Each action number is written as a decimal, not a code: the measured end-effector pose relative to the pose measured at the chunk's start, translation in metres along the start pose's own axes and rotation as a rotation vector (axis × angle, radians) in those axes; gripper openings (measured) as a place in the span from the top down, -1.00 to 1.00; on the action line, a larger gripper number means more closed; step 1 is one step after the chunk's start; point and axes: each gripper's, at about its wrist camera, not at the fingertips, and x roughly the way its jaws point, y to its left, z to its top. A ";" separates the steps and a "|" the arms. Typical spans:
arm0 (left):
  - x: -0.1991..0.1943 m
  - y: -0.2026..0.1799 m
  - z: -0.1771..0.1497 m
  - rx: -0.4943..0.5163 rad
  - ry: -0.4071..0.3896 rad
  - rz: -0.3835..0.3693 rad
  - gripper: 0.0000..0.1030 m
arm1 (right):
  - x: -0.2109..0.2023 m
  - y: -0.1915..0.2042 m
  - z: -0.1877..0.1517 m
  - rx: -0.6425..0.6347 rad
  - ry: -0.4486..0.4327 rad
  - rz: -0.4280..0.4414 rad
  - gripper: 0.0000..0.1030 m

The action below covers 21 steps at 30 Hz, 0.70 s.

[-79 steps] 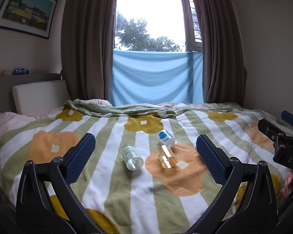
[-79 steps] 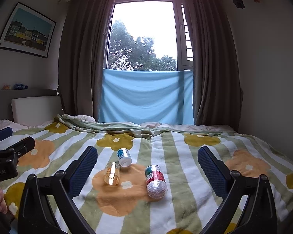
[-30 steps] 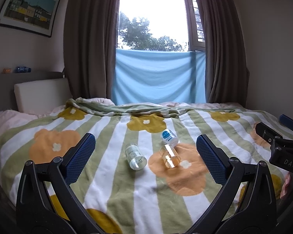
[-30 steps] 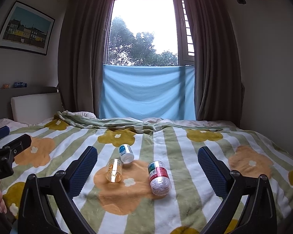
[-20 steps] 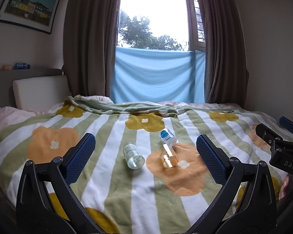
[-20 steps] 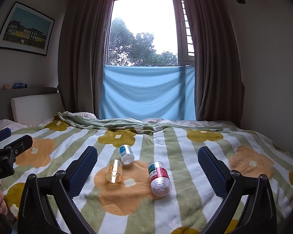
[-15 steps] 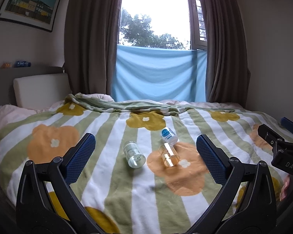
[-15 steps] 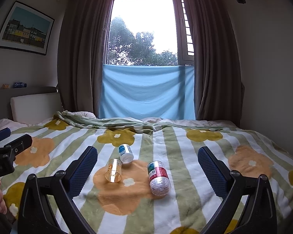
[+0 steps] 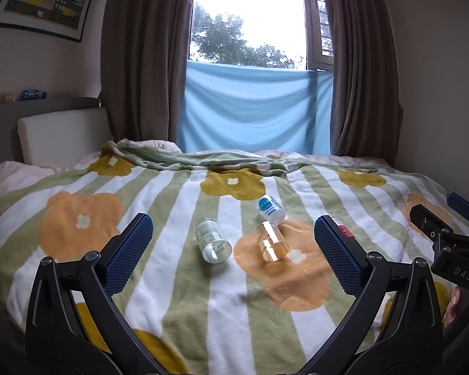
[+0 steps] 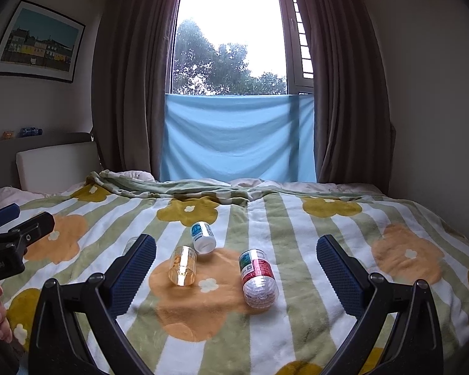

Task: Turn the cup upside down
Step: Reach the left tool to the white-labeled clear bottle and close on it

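A clear amber cup (image 9: 270,242) (image 10: 182,266) lies on its side on the striped flower blanket (image 9: 172,297) (image 10: 312,281), its open end toward me. My left gripper (image 9: 231,248) hovers in front of it, open and empty, with the cup showing between its blue pads. Open and empty too, my right gripper (image 10: 236,270) hangs a little to the cup's right. The other tool shows at the right edge of the left wrist view and the left edge of the right wrist view.
Three bottles lie on their sides near the cup: a clear one (image 9: 212,240) to its left, a white blue-labelled one (image 9: 269,208) (image 10: 203,237) just behind, a red-labelled one (image 10: 258,276) to its right. A headboard cushion (image 9: 64,136) stands at the left; curtains and a window are beyond.
Both views have shifted only slightly, with small wobbles of the hand-held grippers. The cup and bottles have not moved, and both grippers have stayed open.
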 end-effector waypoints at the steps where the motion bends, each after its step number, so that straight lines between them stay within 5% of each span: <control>1: 0.003 0.000 0.000 -0.001 0.007 -0.001 -1.00 | 0.003 0.001 -0.002 -0.002 0.007 0.003 -0.99; 13: 0.113 0.010 0.003 -0.018 0.204 0.042 -1.00 | 0.044 0.019 -0.026 -0.036 0.094 0.121 -0.99; 21: 0.251 0.032 -0.011 -0.044 0.498 0.084 -1.00 | 0.069 0.023 -0.050 -0.039 0.191 0.172 -0.99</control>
